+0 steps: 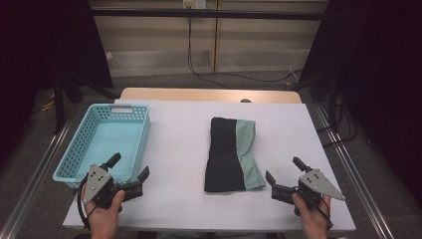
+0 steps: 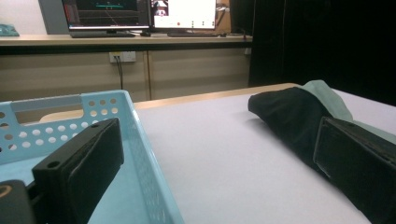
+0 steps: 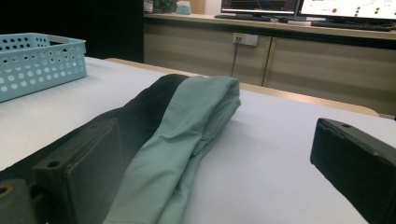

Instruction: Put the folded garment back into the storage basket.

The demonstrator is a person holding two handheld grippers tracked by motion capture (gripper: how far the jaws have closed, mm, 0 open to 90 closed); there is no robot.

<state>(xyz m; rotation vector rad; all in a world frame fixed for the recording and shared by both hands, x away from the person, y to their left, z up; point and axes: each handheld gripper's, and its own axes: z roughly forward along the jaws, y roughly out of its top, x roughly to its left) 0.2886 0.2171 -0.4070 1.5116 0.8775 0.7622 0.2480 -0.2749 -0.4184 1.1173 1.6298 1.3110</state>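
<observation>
A folded black and green garment [image 1: 231,154] lies in the middle of the white table [image 1: 184,149], black half on the left, green half on the right. A light blue perforated basket [image 1: 79,167] stands empty at the left. My left gripper [image 1: 130,167] rests open near the basket's front right corner, nothing between its jaws. The basket [image 2: 135,140] and the garment [image 2: 289,116] flank it in the left gripper view. My right gripper [image 1: 287,172] stands open just right of the garment's near end, holding nothing. Its own view looks along the garment [image 3: 187,126].
The table's wooden far edge [image 1: 209,94] borders a dark floor with cables. Metal rails [image 1: 348,164] run along both sides of the table. A bench with monitors [image 2: 140,14] stands behind. Bare tabletop lies between basket and garment.
</observation>
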